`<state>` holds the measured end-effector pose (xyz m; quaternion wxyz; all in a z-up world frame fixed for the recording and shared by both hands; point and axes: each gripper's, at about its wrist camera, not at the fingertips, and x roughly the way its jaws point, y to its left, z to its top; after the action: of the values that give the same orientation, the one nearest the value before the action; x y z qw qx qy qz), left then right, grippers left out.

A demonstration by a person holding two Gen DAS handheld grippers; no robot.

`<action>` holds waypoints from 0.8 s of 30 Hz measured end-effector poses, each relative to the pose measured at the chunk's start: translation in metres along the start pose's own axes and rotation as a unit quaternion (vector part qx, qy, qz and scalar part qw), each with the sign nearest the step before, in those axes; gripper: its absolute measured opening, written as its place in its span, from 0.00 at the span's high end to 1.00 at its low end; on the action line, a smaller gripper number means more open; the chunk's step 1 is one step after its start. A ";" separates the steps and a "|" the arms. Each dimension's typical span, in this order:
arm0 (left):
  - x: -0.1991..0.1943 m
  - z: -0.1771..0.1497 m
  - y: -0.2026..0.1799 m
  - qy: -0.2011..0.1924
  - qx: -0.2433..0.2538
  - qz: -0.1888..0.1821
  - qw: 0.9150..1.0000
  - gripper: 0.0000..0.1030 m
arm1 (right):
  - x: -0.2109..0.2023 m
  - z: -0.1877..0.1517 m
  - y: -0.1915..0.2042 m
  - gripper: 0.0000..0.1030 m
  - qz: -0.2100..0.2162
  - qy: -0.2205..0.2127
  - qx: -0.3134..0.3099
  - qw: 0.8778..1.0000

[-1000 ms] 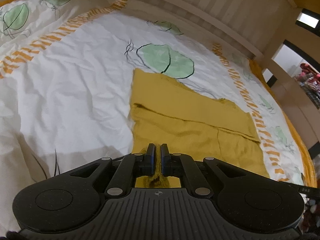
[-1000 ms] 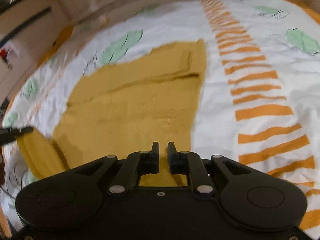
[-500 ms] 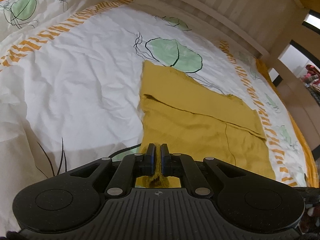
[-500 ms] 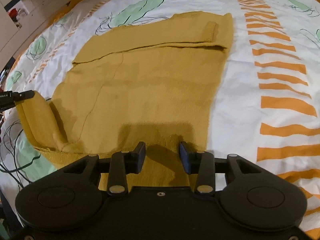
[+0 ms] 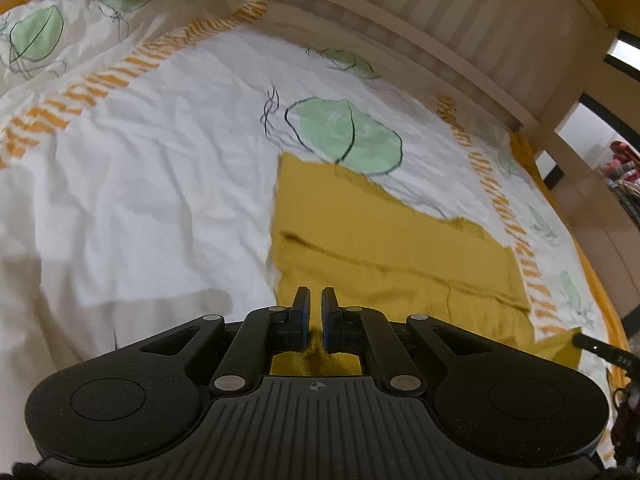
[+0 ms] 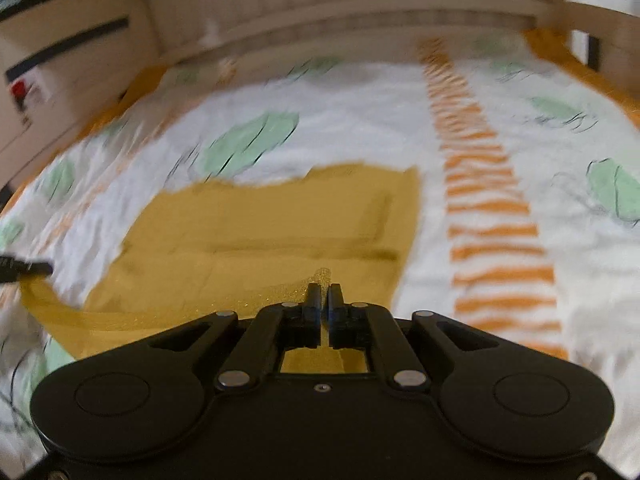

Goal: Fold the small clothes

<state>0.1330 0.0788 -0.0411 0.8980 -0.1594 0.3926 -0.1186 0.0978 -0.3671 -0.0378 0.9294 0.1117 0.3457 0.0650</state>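
A mustard-yellow knit garment [image 5: 384,240] lies spread on the bed cover, with one fold running across it. My left gripper [image 5: 315,300] is shut on the garment's near hem, and yellow cloth shows between its pads. In the right wrist view the same garment [image 6: 280,224] fills the middle. My right gripper [image 6: 324,294] is shut on the near edge, which stands up between the fingertips. The hem stretches taut to the left, where the left gripper's tip [image 6: 24,268] holds the other corner. The right gripper's tip [image 5: 600,350] shows at the right edge of the left wrist view.
The bed cover [image 5: 160,184] is white with green leaves and orange striped bands [image 6: 492,216]. A pale wooden slatted bed frame [image 5: 460,20] runs along the far side. Shelves or furniture [image 6: 48,64] stand beyond the bed at the left.
The right gripper's jaws were wide apart over the hem half a second ago; now they have shut on it and lifted it. The left gripper stayed shut on its corner and shifted slightly.
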 end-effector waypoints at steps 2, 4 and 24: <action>0.010 0.010 0.000 -0.001 -0.005 0.001 1.000 0.94 | 0.010 0.008 -0.006 0.91 -0.006 -0.017 0.016 1.000; 0.021 0.019 -0.001 -0.002 -0.004 0.003 1.000 0.94 | 0.024 0.015 -0.012 0.91 -0.012 -0.028 0.026 0.999; 0.069 -0.011 0.026 0.072 0.050 0.008 0.996 0.62 | 0.072 -0.023 -0.036 0.85 -0.012 -0.015 0.095 0.995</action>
<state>0.1726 0.0777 -0.1039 0.8752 -0.1017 0.4512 -0.1419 0.1383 -0.3845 -0.1086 0.9202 0.1965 0.3379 0.0194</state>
